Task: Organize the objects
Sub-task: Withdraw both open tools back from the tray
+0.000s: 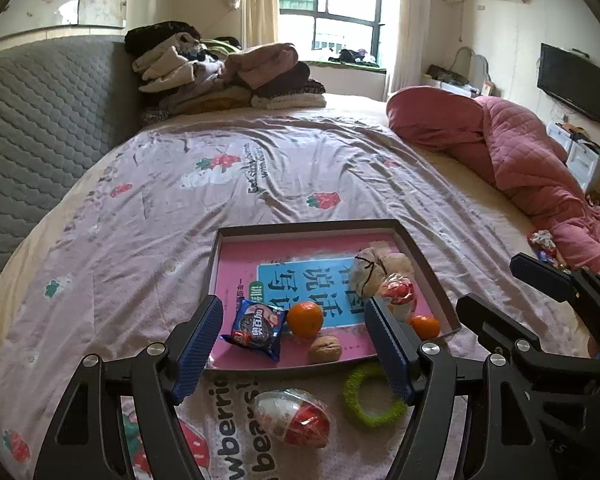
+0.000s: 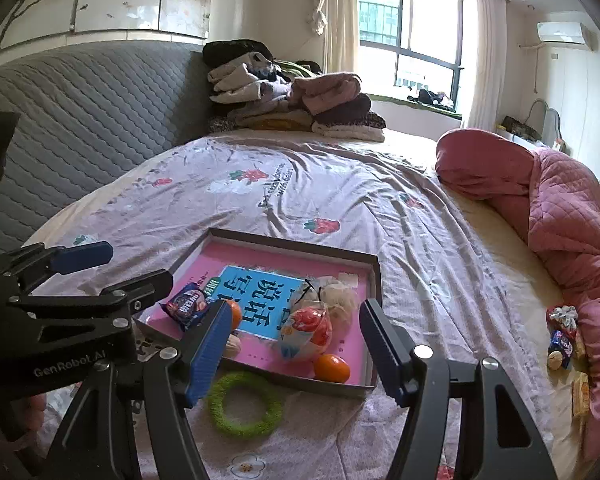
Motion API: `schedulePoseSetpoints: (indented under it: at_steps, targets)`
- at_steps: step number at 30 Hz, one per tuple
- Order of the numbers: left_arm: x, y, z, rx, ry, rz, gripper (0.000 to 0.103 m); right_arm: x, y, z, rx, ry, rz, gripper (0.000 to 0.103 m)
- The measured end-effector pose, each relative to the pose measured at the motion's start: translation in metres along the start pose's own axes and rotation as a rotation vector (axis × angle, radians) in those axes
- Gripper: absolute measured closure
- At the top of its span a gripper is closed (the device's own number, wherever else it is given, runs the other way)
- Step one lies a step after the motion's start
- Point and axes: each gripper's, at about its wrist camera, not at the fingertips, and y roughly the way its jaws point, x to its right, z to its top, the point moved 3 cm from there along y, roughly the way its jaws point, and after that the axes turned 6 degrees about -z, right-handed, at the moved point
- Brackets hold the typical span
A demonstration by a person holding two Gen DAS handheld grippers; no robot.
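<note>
Both grippers above bed, jaws wide, nothing held: left gripper, right gripper. Shallow tray on bedsheet holds cookie pack, two oranges, walnut, mesh pouch. Wrapped toy egg & green ring lie on sheet just outside tray's near edge.

The sheet is soft, wrinkled cloth. The egg wears glossy foil; the ring looks fuzzy. The headboard is quilted.
</note>
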Motion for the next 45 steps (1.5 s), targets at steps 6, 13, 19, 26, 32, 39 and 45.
schedulePoseSetpoints:
  at_steps: [6, 13, 19, 26, 32, 39, 45]
  targets:
    - [0.003, -0.017, -0.001, 0.023, 0.004, 0.001, 0.028, 0.0, -0.013, 0.001, 0.022, -0.003, 0.0, 0.037]
    - [0.003, -0.026, -0.008, 0.025, 0.0, 0.003, 0.028, 0.0, -0.02, -0.004, 0.025, -0.008, 0.002, 0.037]
    - [-0.001, -0.026, -0.023, 0.005, -0.007, 0.011, 0.028, -0.002, -0.023, -0.011, 0.018, -0.009, 0.002, 0.037]
    - [-0.006, -0.02, -0.044, -0.031, -0.028, 0.023, 0.028, -0.008, -0.023, -0.022, 0.002, -0.023, 0.005, 0.037]
    - [-0.008, -0.016, -0.054, -0.043, -0.031, 0.033, 0.028, -0.011, -0.022, -0.032, -0.017, -0.029, 0.006, 0.037]
    - [-0.007, -0.016, -0.066, -0.058, -0.029, 0.034, 0.028, -0.015, -0.021, -0.043, -0.032, -0.033, 0.01, 0.037]
    - [-0.007, -0.014, -0.076, -0.075, -0.034, 0.037, 0.028, -0.016, -0.019, -0.049, -0.042, -0.033, 0.009, 0.037]
